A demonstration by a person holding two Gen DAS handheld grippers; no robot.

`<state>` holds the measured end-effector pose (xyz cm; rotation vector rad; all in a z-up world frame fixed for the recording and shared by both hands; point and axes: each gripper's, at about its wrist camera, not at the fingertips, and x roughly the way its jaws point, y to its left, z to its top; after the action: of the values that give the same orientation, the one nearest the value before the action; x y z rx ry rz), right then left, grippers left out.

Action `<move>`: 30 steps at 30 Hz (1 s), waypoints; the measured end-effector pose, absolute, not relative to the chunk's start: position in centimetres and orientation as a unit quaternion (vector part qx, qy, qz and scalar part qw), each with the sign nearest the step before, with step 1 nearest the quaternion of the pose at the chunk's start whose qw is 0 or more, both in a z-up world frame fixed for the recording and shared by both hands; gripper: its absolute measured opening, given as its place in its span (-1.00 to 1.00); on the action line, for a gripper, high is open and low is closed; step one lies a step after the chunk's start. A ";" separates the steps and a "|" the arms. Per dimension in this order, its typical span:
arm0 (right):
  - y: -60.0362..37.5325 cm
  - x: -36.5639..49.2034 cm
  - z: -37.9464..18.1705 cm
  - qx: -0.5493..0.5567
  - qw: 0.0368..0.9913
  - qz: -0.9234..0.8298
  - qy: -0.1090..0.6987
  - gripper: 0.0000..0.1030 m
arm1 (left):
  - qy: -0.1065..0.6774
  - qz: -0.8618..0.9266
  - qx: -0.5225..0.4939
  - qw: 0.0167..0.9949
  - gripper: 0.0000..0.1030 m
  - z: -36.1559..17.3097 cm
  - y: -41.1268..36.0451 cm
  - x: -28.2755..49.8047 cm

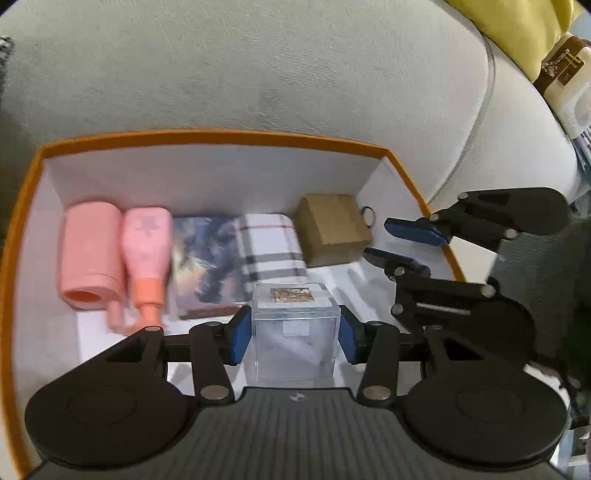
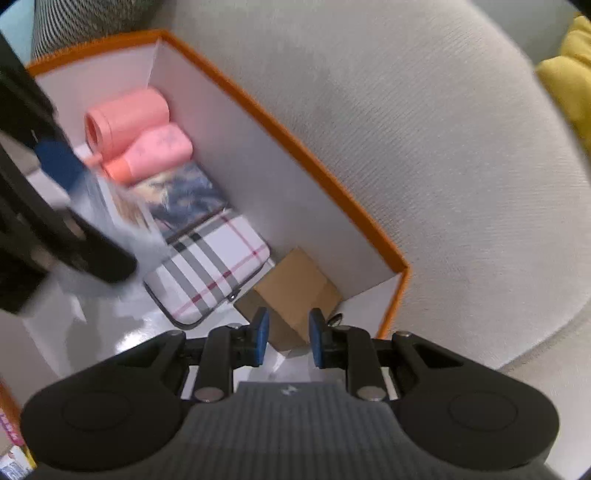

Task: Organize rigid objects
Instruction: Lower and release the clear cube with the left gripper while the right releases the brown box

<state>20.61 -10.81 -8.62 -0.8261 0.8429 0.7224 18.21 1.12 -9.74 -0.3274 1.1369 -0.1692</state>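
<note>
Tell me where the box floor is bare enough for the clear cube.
Bare white floor lies in front of the plaid case and brown carton, toward the near wall. The back row is packed from the pink cylinder across to the carton. The clear cube sits in the left tool.

Sofa: we see a pale grey-white woven sofa cushion [image 1: 240, 66] filling most of both views.
Seam: a piped edge [image 1: 489, 74] curves down the sofa's right side.
Yellow cushion: a yellow cushion [image 2: 570, 70] lies at the sofa's upper right.
Patterned fabric: black-and-white weave [image 2: 92, 16] lies at the sofa's upper left.
</note>
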 end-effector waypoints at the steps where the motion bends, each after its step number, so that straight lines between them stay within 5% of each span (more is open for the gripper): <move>1: -11.1 20.4 -8.3 -0.376 0.773 0.334 0.387 -0.56 | 0.538 -0.080 -0.161 0.823 0.06 -9.9 0.7 18.4; 12: -13.6 20.0 -6.8 -0.365 0.796 0.327 0.357 -0.76 | 0.559 -0.063 -0.206 0.801 0.06 -11.8 -1.2 20.7; 30: -15.4 20.3 -5.9 -0.324 0.835 0.264 0.359 -0.54 | 0.597 -0.079 -0.238 0.762 0.10 -14.4 -2.0 21.9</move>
<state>20.34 -15.43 -5.85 -0.6855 0.7598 0.5595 21.91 -2.05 -14.44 -0.5181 1.2991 -0.1721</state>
